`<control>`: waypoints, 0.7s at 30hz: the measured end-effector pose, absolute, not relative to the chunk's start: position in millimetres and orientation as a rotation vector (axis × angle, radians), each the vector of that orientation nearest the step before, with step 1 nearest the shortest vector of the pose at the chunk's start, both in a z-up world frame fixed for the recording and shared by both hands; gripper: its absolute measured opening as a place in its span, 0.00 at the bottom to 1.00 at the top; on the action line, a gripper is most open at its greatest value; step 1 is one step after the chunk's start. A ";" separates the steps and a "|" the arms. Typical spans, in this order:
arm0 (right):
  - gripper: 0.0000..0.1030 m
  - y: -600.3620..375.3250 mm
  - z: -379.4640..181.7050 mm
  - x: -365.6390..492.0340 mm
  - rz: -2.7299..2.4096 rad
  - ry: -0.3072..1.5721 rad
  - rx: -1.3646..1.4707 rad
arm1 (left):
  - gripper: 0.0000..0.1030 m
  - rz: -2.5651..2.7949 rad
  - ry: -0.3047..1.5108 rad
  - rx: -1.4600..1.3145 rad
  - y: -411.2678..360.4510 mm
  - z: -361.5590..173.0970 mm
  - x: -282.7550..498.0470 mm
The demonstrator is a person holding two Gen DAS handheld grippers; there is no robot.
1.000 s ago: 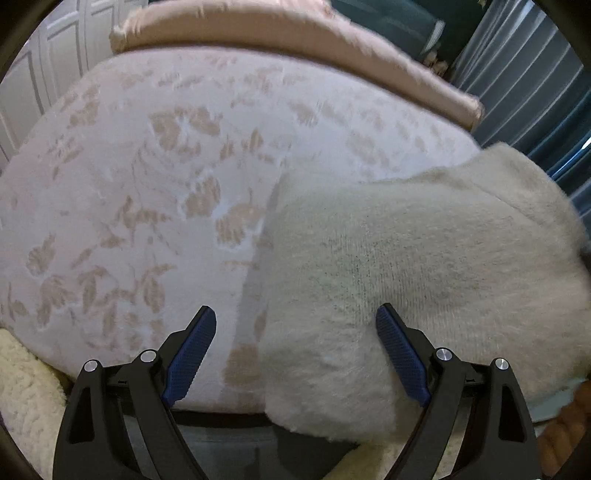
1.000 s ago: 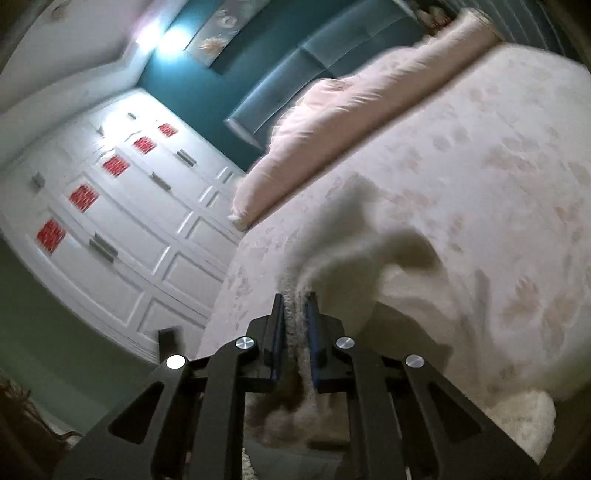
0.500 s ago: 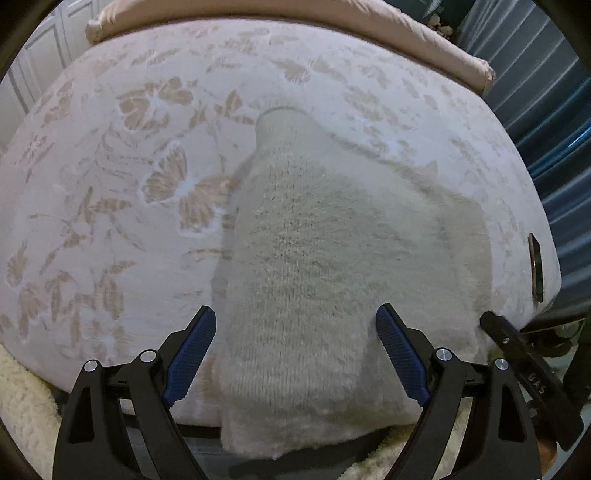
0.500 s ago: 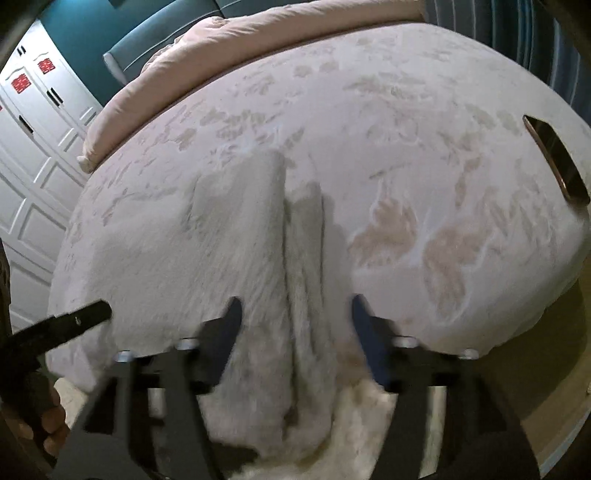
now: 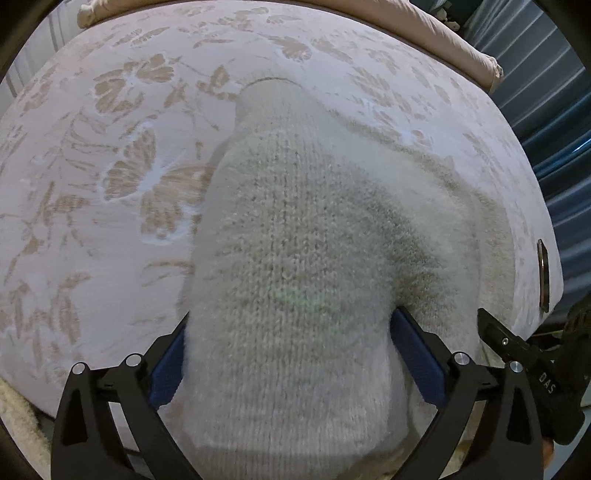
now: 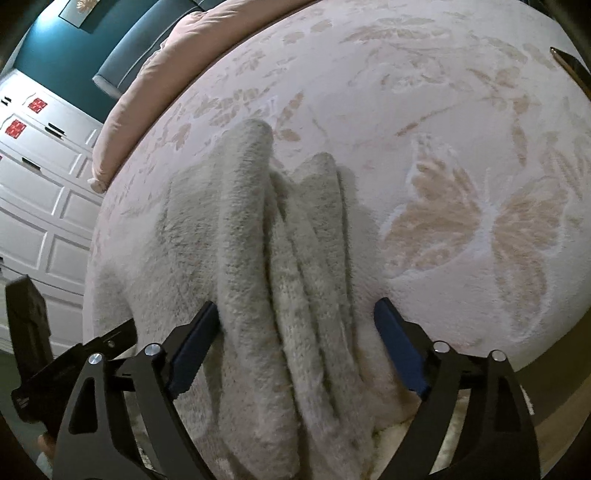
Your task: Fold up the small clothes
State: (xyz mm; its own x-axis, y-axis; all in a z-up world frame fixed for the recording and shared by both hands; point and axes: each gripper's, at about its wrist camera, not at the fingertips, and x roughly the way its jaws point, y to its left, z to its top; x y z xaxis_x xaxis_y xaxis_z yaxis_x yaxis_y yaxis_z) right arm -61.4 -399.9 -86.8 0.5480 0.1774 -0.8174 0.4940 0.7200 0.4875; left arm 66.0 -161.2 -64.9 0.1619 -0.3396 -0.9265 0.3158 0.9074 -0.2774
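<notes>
A cream fuzzy knitted garment (image 5: 295, 229) lies on the pale floral bedspread (image 5: 110, 177), reaching down over the near edge. My left gripper (image 5: 291, 332) straddles its wide knitted panel; its jaws are opening, with the cloth filling the gap and not pinched. In the right wrist view the same garment (image 6: 258, 229) shows as several long bunched folds. My right gripper (image 6: 295, 328) stands over those folds, jaws opening, pads apart from the cloth. Each gripper shows at the other view's edge: the right gripper (image 5: 517, 354) and the left gripper (image 6: 77, 350).
A dark phone (image 5: 542, 273) lies near the bed's right edge, also the phone (image 6: 569, 66) at top right. A pink duvet roll (image 5: 424, 29) runs along the far side. White wardrobe doors (image 6: 37, 192) stand left, blue curtains (image 5: 546, 110) right. A shaggy rug (image 5: 14, 424) lies below.
The right gripper has opened and let go of the garment it held shut. Both grippers have dropped toward the bed, and the garment now lies flat on it.
</notes>
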 end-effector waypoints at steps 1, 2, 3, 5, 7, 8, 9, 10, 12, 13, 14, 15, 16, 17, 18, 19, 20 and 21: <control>0.84 -400.1 -87.5 -60.8 -0.207 0.995 0.774 | 0.95 -0.475 1.328 -0.026 -162.4 -67.3 66.9; 0.85 -400.1 -88.1 -59.6 -0.201 0.992 0.771 | 0.95 -0.480 1.327 -0.030 -162.8 -68.9 67.9; 0.85 -399.3 -88.1 -58.9 -0.196 0.988 0.767 | 0.95 -0.487 1.325 -0.035 -163.7 -70.7 68.5; 0.85 -398.0 -88.6 -54.8 -0.189 0.983 0.760 | 0.95 -0.493 1.320 -0.040 -165.1 -72.3 68.8; 0.85 -396.6 -88.2 -53.0 -0.179 0.980 0.753 | 0.95 -0.501 1.311 -0.040 -166.3 -73.0 67.9; 0.85 -395.5 -88.2 -51.8 -0.175 0.979 0.750 | 0.95 -0.504 1.308 -0.040 -167.7 -73.3 67.9; 0.84 -394.7 -88.4 -50.3 -0.172 0.979 0.748 | 0.95 -0.507 1.307 -0.041 -168.1 -73.1 67.5; 0.82 -394.0 -88.2 -48.5 -0.165 0.981 0.746 | 0.95 -0.508 1.308 -0.041 -167.8 -73.2 67.8; 0.69 -390.3 -86.5 -42.4 -0.134 0.984 0.753 | 0.95 -0.512 1.317 -0.041 -167.1 -72.0 68.9; 0.69 -390.0 -86.5 -40.1 -0.130 0.989 0.765 | 0.95 -0.513 1.323 -0.045 -166.9 -70.7 70.2; 0.66 -388.8 -86.2 -37.3 -0.135 0.996 0.773 | 0.92 -0.520 1.331 -0.055 -166.9 -68.8 70.5; 0.61 -387.5 -85.4 -35.4 -0.137 1.000 0.771 | 0.90 -0.526 1.336 -0.055 -167.5 -66.0 70.7; 0.57 -386.1 -82.5 -33.0 -0.140 1.002 0.765 | 0.86 -0.531 1.336 -0.051 -167.3 -63.2 70.8; 0.47 -385.7 -80.0 -32.1 -0.141 1.002 0.765 | 0.80 -0.539 1.335 -0.043 -168.5 -60.3 70.0; 0.41 -384.2 -74.8 -31.5 -0.147 1.001 0.766 | 0.77 -0.549 1.332 -0.032 -169.2 -56.8 68.6; 0.34 -383.1 -71.0 -31.7 -0.159 1.000 0.757 | 0.70 -0.562 1.327 -0.018 -169.7 -51.3 66.9; 0.31 -382.3 -66.5 -32.3 -0.167 0.998 0.749 | 0.62 -0.577 1.322 -0.007 -169.9 -46.1 65.5; 0.29 -380.6 -60.8 -33.9 -0.173 0.991 0.746 | 0.58 -0.588 1.317 -0.001 -169.5 -42.2 63.9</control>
State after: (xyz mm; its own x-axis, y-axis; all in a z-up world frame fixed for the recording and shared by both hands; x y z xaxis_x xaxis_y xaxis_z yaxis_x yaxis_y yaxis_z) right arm -33.9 -380.6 -60.8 0.5565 0.1926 -0.8082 0.4549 0.7434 0.4904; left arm 63.9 -169.5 -42.2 0.1283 -0.4045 -0.9055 0.4038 0.8552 -0.3248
